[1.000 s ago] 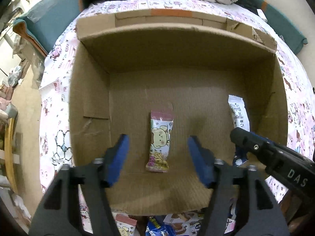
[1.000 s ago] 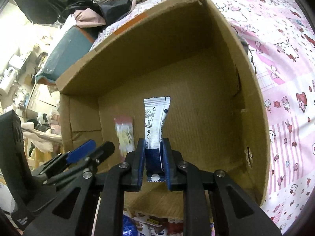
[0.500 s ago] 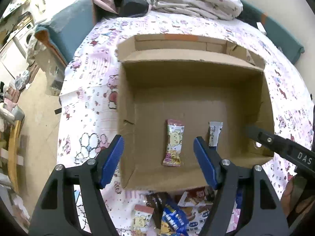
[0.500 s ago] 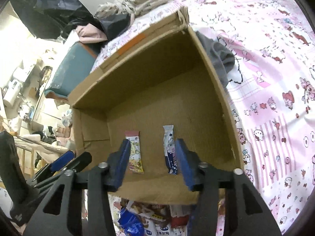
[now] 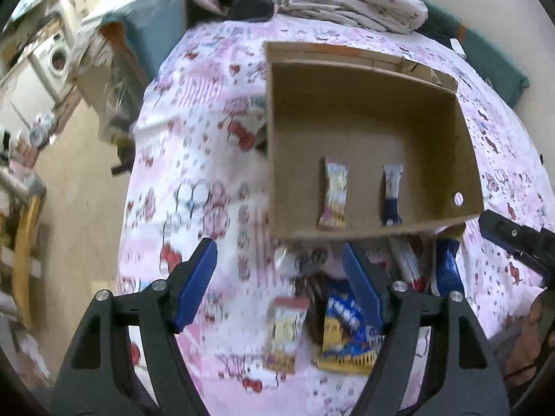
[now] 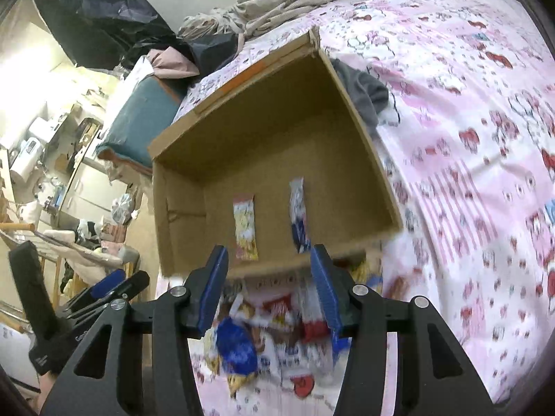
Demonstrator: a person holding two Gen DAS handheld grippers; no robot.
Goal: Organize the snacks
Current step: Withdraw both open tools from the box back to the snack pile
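Now the right gripper (image 6: 269,289) has let go, jaws apart and empty; the white-and-blue packet (image 6: 299,215) joins the pink packet (image 6: 245,227) in the cardboard box (image 6: 364,131): 2 placed.

Both views are fisheye pictures with dark rounded corners and strong bending of straight lines toward the edges. Light is soft and even over the pink bedspread (image 5: 215,159), with a brighter, washed-out patch at the far left in the right wrist view. Motion blur smears the bedspread print and the snack packets (image 6: 277,329) near the bottom. The cardboard box (image 5: 464,145) has a shaded interior. The blue pads (image 5: 196,277) of each hand-held gripper stay sharp.
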